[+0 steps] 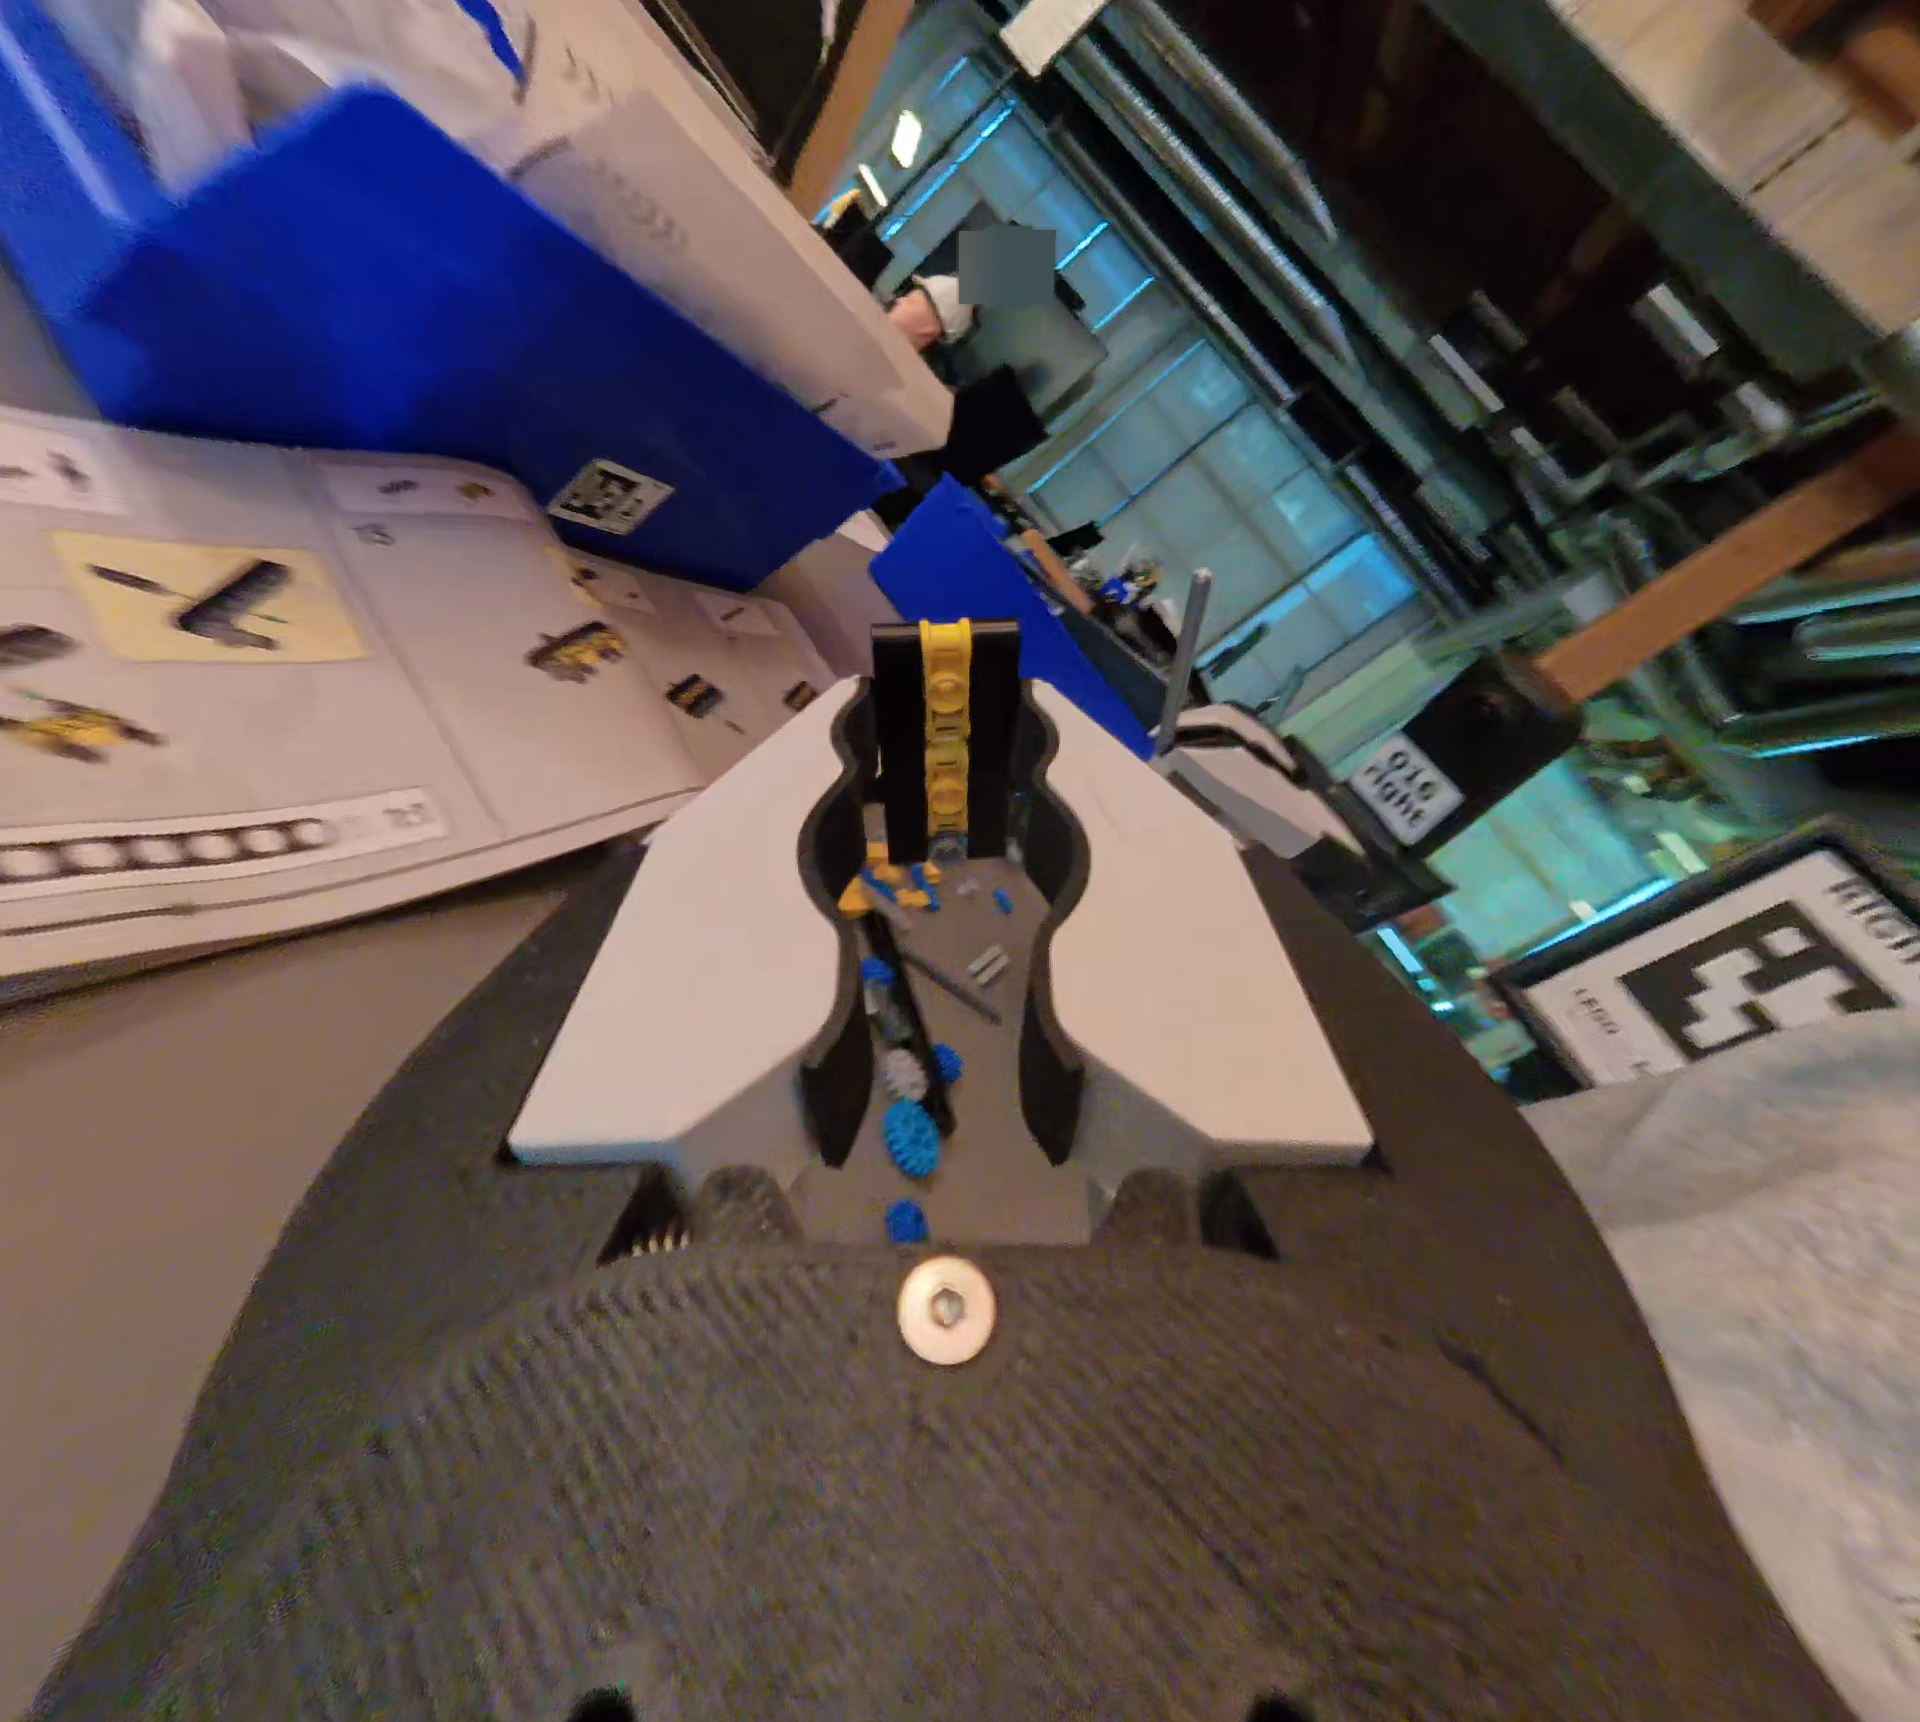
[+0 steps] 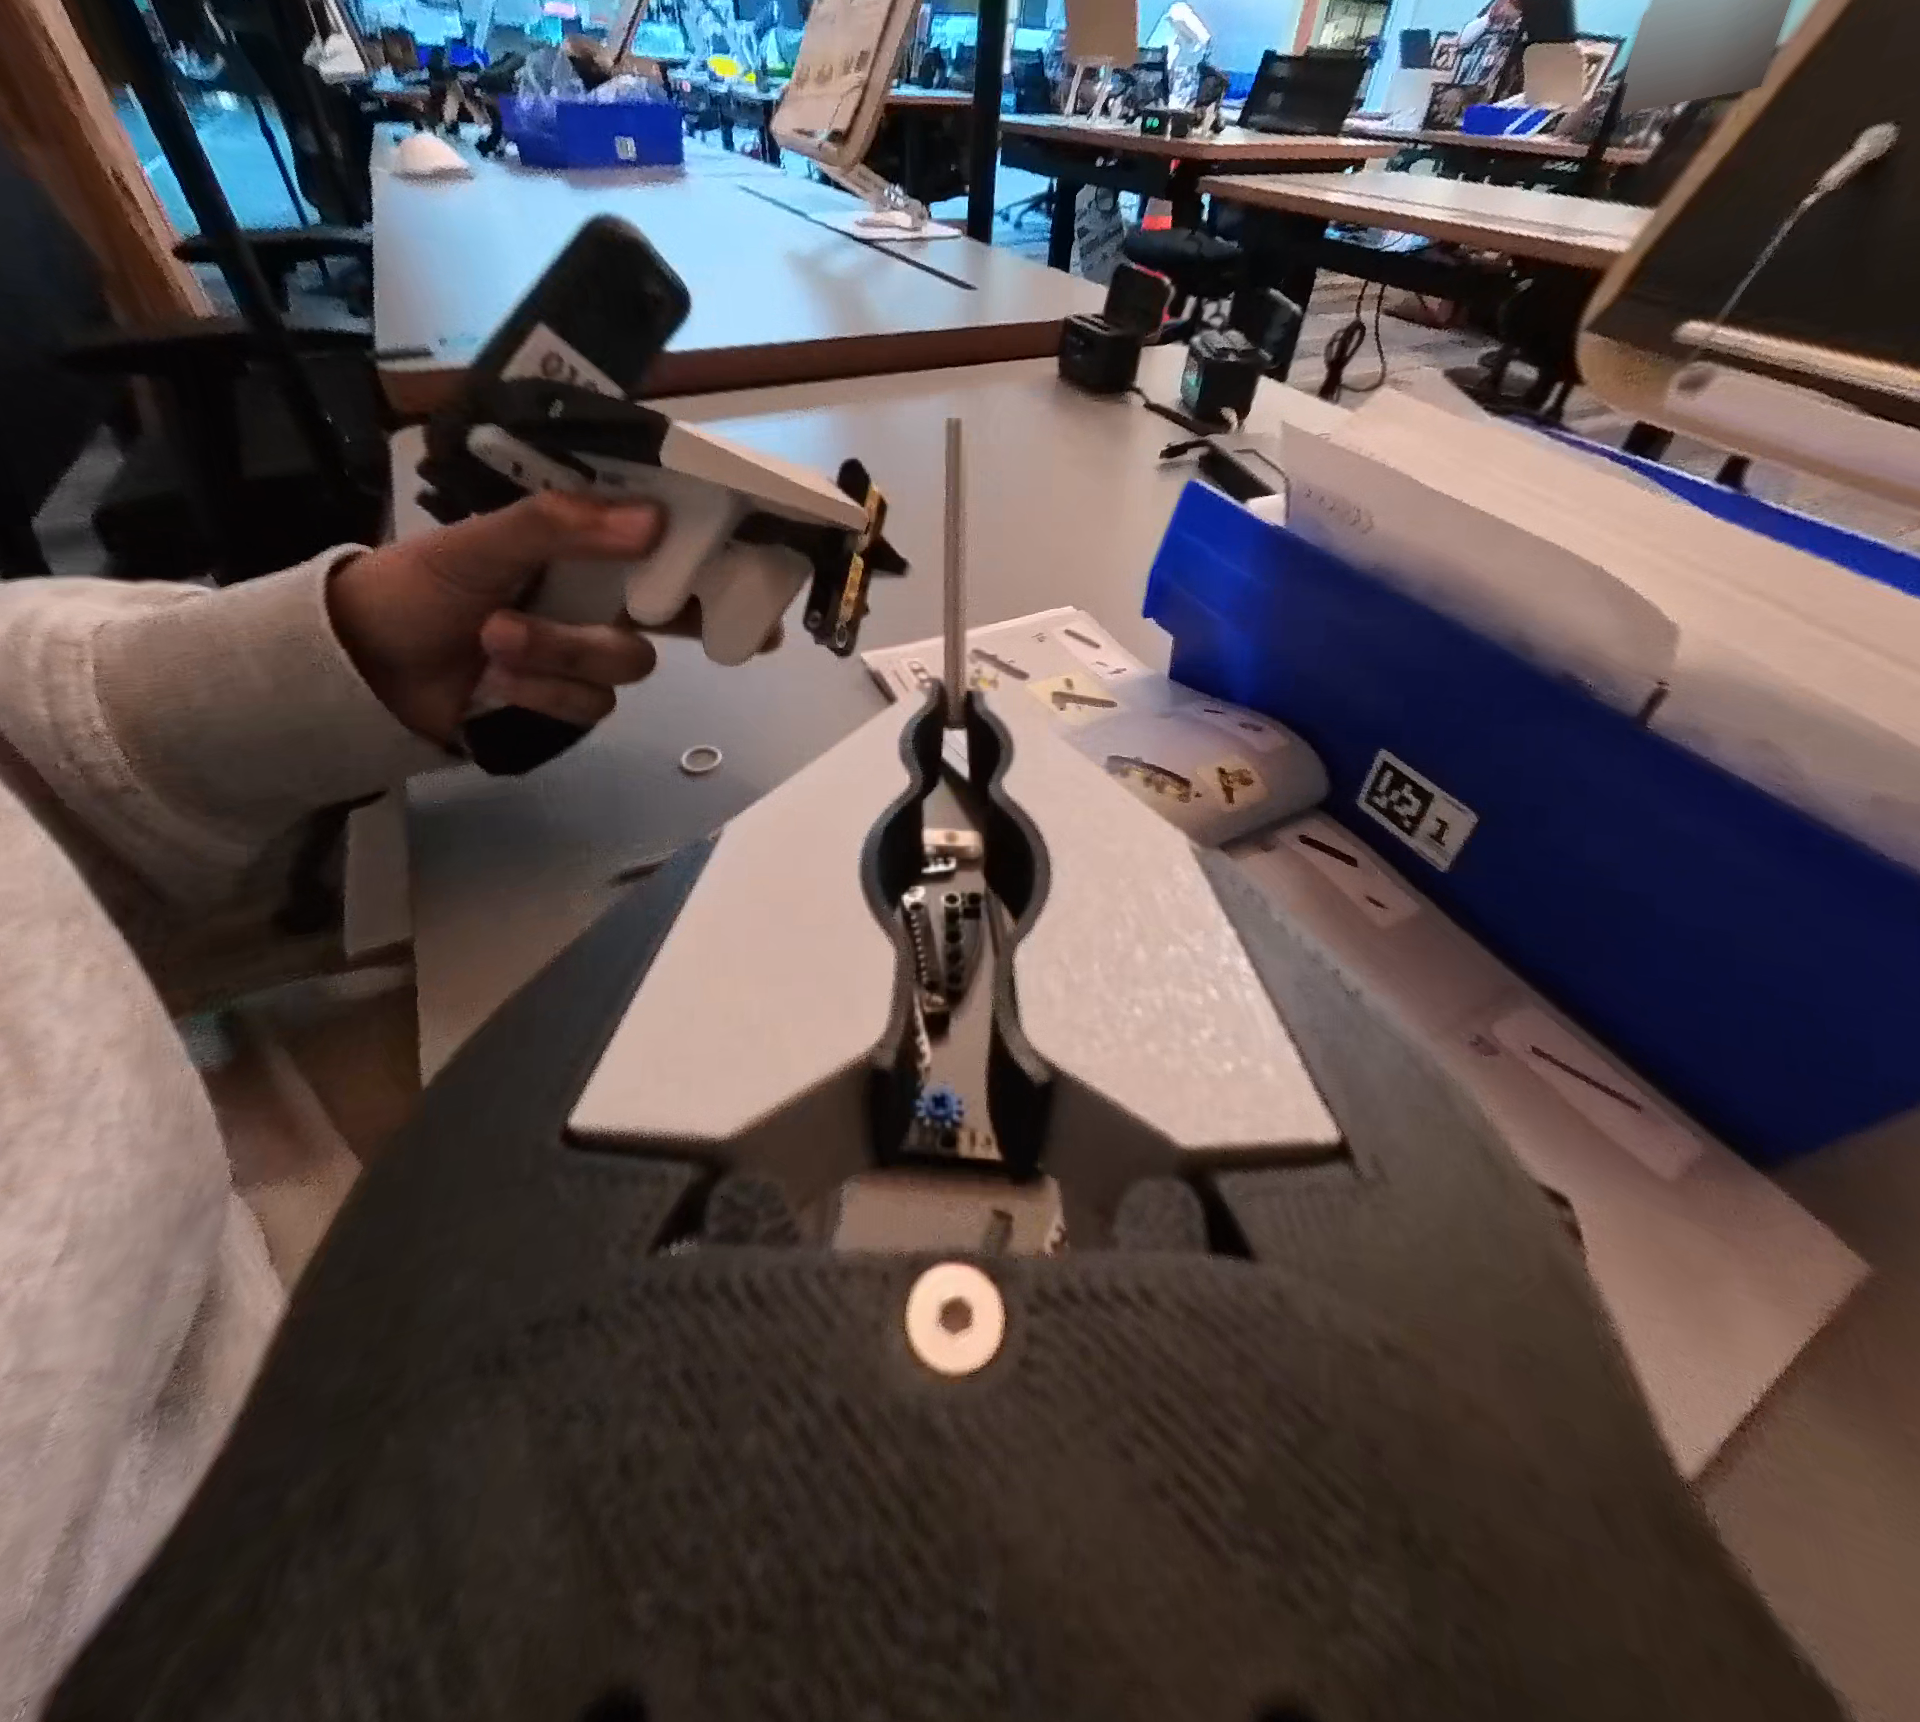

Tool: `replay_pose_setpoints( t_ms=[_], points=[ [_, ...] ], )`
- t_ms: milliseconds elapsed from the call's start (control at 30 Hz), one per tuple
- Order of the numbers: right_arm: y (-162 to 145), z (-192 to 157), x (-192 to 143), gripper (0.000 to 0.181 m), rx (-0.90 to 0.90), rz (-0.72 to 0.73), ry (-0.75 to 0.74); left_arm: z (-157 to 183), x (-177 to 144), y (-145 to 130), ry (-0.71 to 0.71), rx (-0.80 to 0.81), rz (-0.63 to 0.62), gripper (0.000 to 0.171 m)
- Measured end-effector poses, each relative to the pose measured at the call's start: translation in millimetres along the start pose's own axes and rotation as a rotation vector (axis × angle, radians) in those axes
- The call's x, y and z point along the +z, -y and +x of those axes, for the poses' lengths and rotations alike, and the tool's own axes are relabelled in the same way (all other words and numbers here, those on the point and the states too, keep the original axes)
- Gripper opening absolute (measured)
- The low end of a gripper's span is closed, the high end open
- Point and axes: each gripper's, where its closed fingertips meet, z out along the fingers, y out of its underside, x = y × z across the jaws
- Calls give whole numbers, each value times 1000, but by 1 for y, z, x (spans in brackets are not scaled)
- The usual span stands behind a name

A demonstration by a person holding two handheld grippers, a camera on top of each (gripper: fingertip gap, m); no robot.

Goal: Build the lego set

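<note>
My left gripper (image 1: 943,742) is shut on a black and yellow beam assembly (image 1: 943,716), held in the air and tilted. The same gripper shows in the right wrist view (image 2: 857,555), held by a hand, with the assembly (image 2: 854,571) at its tip. My right gripper (image 2: 954,722) is shut on a long grey axle (image 2: 953,560) that stands upright, just right of the assembly and apart from it. The axle (image 1: 1184,659) also shows in the left wrist view. Loose blue gears (image 1: 912,1137) and small yellow and blue parts (image 1: 894,888) lie on the table below.
An open instruction booklet (image 1: 312,654) lies on the grey table (image 2: 1039,446). A blue bin (image 2: 1558,862) with white paper bags stands to the right of it. A small white ring (image 2: 701,759) lies on the table. Other desks stand behind. The left gripper's tips are roughly 10 centimetres from the right gripper's.
</note>
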Motion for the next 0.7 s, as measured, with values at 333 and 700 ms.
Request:
replay_pose_setpoints(
  t_ms=[333, 700],
  points=[
    [-3, -30, 41, 2, 6, -97, 47, 13, -35, 24, -127, -29, 77, 24],
    [-30, -36, 41, 1, -107, -247, -17, -29, -69, -52, 418, 210, -624, 25]
  ],
)
